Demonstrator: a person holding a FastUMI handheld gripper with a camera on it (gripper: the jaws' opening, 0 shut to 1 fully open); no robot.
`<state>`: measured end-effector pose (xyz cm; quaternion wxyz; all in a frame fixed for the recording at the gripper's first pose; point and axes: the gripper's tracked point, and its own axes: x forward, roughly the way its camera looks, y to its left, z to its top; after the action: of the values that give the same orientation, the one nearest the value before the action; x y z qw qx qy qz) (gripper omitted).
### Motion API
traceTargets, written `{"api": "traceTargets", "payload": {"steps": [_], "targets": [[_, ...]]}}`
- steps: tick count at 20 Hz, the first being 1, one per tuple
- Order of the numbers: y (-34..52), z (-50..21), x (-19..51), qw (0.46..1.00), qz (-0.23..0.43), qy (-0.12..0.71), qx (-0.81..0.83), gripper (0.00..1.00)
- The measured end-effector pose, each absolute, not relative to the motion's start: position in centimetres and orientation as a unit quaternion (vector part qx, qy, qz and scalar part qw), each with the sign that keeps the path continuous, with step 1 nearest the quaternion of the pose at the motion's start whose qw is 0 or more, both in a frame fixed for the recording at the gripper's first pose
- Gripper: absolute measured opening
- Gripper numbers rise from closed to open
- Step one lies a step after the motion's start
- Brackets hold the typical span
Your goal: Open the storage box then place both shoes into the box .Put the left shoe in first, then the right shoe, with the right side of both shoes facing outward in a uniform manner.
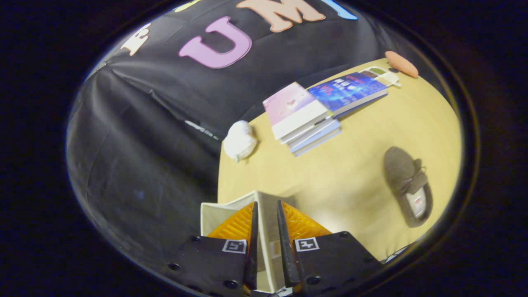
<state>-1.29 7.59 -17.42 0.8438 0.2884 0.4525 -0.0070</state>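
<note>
My gripper (267, 205) is tilted over the table's left end, its two black fingers (252, 231) close together. A pale grey panel of the storage box (214, 214), its lid or a flap, stands on edge between them, and both fingers press on it. The box is off-white fabric and lies right under the fingers, with its left wall showing beside them. A brown shoe (408, 187) with a white insole lies on the yellow table (354, 165), well beyond the fingers to the right, apart from the box.
A stack of books (313, 115) lies across the far side of the table. A white crumpled bundle (239, 141) sits at the far left corner. An orange oblong thing (401, 64) and a small white item (385, 75) rest at the far right.
</note>
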Motion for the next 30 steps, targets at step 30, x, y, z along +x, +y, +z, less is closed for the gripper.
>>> {"api": "traceTargets", "payload": {"steps": [30], "targets": [[-17.7, -32.8, -12.8, 0.796, -0.165, 0.575, 0.095, 0.34]]}}
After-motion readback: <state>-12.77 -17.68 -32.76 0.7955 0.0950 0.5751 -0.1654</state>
